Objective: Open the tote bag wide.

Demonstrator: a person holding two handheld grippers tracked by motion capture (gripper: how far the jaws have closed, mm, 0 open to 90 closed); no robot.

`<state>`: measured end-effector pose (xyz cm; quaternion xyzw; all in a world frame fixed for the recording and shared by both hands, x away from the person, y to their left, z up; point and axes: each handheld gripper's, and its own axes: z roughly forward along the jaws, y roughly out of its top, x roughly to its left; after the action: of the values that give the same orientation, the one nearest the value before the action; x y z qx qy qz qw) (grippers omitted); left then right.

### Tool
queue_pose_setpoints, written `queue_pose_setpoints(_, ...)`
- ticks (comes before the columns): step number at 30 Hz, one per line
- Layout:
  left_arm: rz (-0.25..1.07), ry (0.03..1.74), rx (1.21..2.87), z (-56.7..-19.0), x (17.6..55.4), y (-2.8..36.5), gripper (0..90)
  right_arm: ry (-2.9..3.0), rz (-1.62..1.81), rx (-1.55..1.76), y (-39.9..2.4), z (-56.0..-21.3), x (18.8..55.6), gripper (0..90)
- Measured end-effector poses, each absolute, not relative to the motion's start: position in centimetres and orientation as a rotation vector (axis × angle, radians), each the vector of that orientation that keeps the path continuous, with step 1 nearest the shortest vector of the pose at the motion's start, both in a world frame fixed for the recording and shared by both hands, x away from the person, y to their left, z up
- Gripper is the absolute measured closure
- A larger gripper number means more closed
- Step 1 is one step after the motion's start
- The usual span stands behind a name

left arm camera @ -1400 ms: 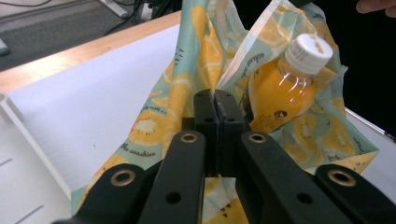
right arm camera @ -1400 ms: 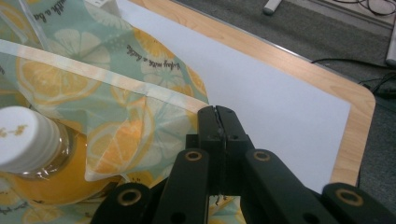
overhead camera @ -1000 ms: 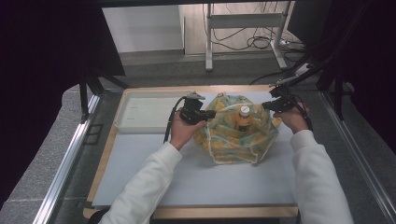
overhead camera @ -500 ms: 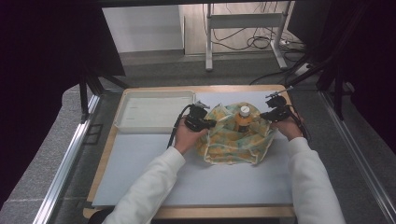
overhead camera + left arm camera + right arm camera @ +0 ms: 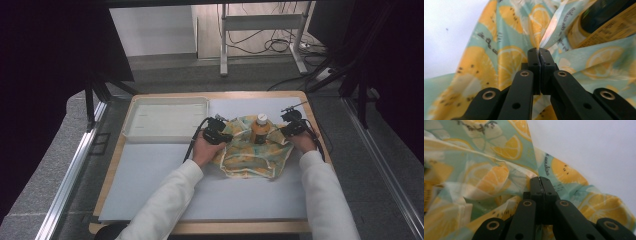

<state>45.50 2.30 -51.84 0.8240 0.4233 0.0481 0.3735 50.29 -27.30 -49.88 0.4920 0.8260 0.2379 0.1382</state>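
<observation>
While gripping cloth [image 5: 250,152], claws [image 5: 224,134] low.

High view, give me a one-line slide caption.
Two hand-held grippers, left and right, pinch opposite edges of a lemon-print bag around an orange bottle beside a white tray.

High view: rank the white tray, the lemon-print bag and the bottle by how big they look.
1. Tray, largest.
2. Bag, somewhat smaller, though crumpled, so its spread is unsure.
3. Bottle, clearly smallest, standing inside the bag.
</observation>
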Motion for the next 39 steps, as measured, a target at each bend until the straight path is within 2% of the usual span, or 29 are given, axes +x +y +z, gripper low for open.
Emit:
queue_pose_setpoints(5,0.102,1.078,2.105,-52.2,45.5,2.2,87.7,2.376,0.701,1.417,-27.5,-49.6,50.1,88.1)
queue_pose_setpoints(8,0.109,1.04,2.079,-51.3,45.1,2.7,83.1,2.328,0.749,1.402,-27.9,-48.3,49.8,78.5)
queue_pose_setpoints(11,0.137,0.992,2.05,-49.6,44.2,3.1,71.9,2.249,0.837,1.39,-28.5,-46.3,49.0,66.2)
queue_pose_setpoints(14,0.192,0.939,2.028,-47.6,43.1,3.7,59.3,2.218,0.897,1.369,-29.1,-43.9,48.0,61.3)
queue_pose_setpoints(17,0.216,0.905,1.996,-45.7,42.1,4.3,54.4,2.197,0.945,1.34,-29.2,-41.9,46.7,59.2)
queue_pose_setpoints(18,0.22,0.892,1.987,-45.2,41.8,4.5,54.9,2.204,0.958,1.326,-29.1,-41.3,46.2,60.4)
queue_pose_setpoints(19,0.211,0.875,1.988,-44.7,41.5,4.7,59.7,2.216,0.965,1.307,-29.0,-40.9,45.7,63.8)
queue_pose_setpoints(22,0.19,0.835,2.014,-44.1,40.9,4.6,82.1,2.282,0.986,1.263,-28.6,-40.4,44.2,75.4)
queue_pose_setpoints(24,0.175,0.817,2.051,-44.2,40.9,4.3,88.1,2.326,0.986,1.246,-28.2,-40.5,43.3,84.0)
queue_pose_setpoints(27,0.154,0.827,2.059,-44.8,41.0,3.6,89.7,2.384,0.98,1.234,-27.5,-41.2,42.1,89.2)
queue_pose_setpoints(33,0.1,0.851,2.082,-46.3,42.3,2.1,89.7,2.494,0.895,1.192,-25.8,-43.6,40.4,89.3)
queue_pose_setpoints(39,0.078,0.862,2.141,-47.6,44.2,0.2,89.6,2.494,0.868,1.201,-24.9,-45.2,40.9,89.3)
